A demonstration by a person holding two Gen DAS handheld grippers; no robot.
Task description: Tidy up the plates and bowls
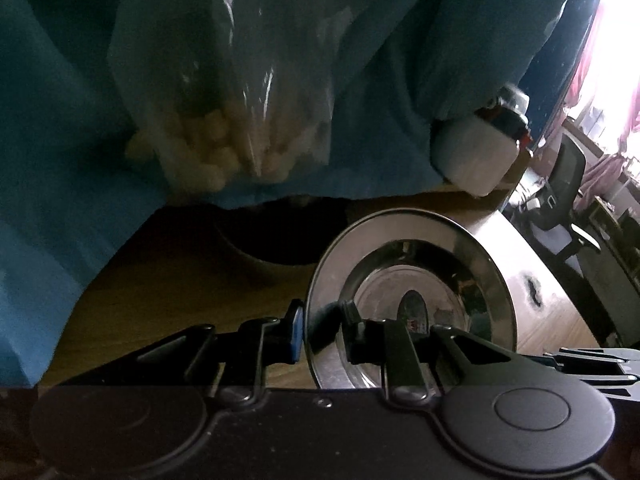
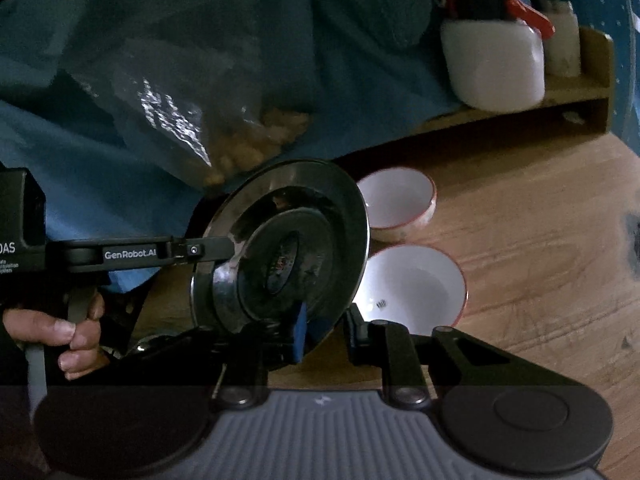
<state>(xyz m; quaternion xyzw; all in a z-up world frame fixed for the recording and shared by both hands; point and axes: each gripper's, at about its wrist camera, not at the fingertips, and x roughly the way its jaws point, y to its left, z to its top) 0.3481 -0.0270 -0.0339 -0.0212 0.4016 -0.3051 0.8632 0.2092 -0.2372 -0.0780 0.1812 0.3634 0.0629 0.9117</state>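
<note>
A shiny steel plate [image 1: 420, 264] is held up on edge above the wooden table [image 2: 520, 240], gripped from two sides. My left gripper [image 1: 322, 324] is shut on its rim, the blue pad behind the rim and the other finger on the polished face. In the right wrist view the same plate [image 2: 288, 216] shows its underside, and my right gripper [image 2: 326, 330] is shut on its lower rim. The left gripper [image 2: 230, 252] reaches in from the left and pinches the opposite edge. Two white bowls with red rims [image 2: 396, 200] [image 2: 416, 284] sit on the table just right of the plate.
A blue cloth [image 2: 100, 80] and a clear bag of pale pieces [image 1: 224, 152] hang behind the table. A white jug with a red handle [image 2: 496, 64] stands on a wooden shelf [image 2: 580, 96]. A dark round dish [image 1: 260, 248] lies in shadow. An office chair [image 1: 560, 208] stands far right.
</note>
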